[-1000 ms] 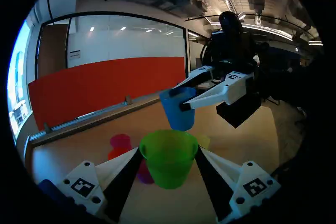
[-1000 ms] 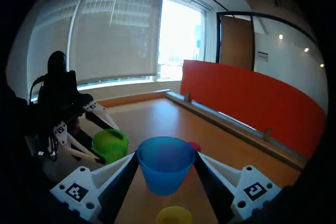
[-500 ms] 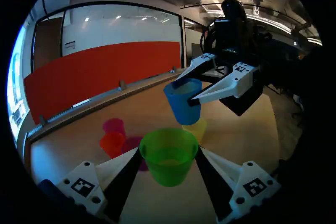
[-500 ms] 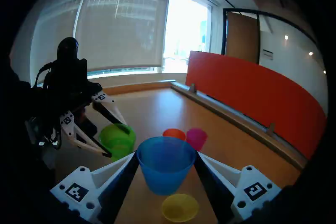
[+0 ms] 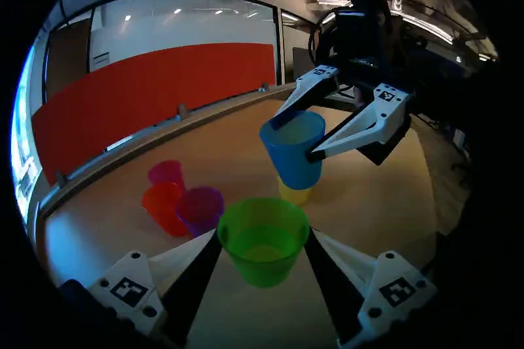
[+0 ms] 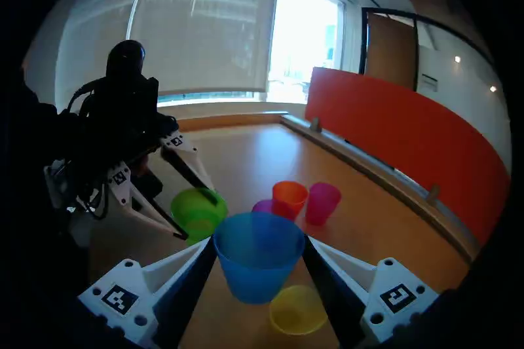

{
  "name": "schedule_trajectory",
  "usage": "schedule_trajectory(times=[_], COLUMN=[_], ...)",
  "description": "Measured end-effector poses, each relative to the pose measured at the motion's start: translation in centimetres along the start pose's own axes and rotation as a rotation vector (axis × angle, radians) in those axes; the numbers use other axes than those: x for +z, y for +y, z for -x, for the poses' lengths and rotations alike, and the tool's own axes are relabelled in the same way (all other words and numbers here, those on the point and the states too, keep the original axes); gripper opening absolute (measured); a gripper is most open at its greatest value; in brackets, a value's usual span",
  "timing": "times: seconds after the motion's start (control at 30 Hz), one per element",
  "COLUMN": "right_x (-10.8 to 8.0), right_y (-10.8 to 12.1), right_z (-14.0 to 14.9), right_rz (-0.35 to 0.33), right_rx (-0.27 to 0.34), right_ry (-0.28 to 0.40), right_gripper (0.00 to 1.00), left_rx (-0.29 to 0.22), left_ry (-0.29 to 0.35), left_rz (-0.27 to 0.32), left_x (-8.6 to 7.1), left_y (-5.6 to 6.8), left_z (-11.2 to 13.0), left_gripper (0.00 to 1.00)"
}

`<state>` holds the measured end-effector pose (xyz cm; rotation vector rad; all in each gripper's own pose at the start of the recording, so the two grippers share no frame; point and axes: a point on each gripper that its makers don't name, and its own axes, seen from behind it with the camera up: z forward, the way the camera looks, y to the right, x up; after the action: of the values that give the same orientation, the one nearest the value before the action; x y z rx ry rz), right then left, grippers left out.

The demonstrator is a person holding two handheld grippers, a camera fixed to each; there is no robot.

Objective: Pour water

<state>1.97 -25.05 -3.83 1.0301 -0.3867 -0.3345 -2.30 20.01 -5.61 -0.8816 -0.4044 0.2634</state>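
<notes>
My left gripper (image 5: 263,251) is shut on a green cup (image 5: 263,239), held upright above the wooden table (image 5: 367,198). Opposite it, my right gripper (image 5: 302,133) holds a blue cup (image 5: 293,147) upright, higher than the green one and apart from it. In the right gripper view the blue cup (image 6: 259,255) sits between my right gripper's (image 6: 259,257) fingers, and the left gripper (image 6: 196,208) with the green cup (image 6: 198,213) is at the left. Whether either cup holds water I cannot tell.
A yellow cup (image 6: 298,310) stands on the table under the blue cup. Orange (image 5: 161,205), purple (image 5: 200,208) and pink (image 5: 166,172) cups cluster at the left. A red partition (image 5: 144,90) runs along the table's far edge. A person in dark clothing holds the grippers.
Both grippers have tipped downward, so more of the table and its cups shows. The blue cup has come closer to the green cup. Both cups stay held.
</notes>
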Motion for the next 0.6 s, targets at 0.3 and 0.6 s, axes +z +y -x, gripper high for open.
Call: schedule_trajectory(times=[0.3,0.6], right_x=[0.6,1.1], right_y=[-1.7,-3.2], right_z=[1.9,3.8], right_rz=[-0.047,-0.087], right_rx=[-0.014,-0.031], right_ry=[-0.034,-0.068], right_gripper=[0.94,0.94], left_rx=[-0.005,0.003], left_ry=[-0.034,-0.074], left_rz=[0.018,0.025], left_x=[0.4,0.7], left_y=[0.6,0.8], left_z=[1.5,2.8], left_gripper=[0.86,0.86])
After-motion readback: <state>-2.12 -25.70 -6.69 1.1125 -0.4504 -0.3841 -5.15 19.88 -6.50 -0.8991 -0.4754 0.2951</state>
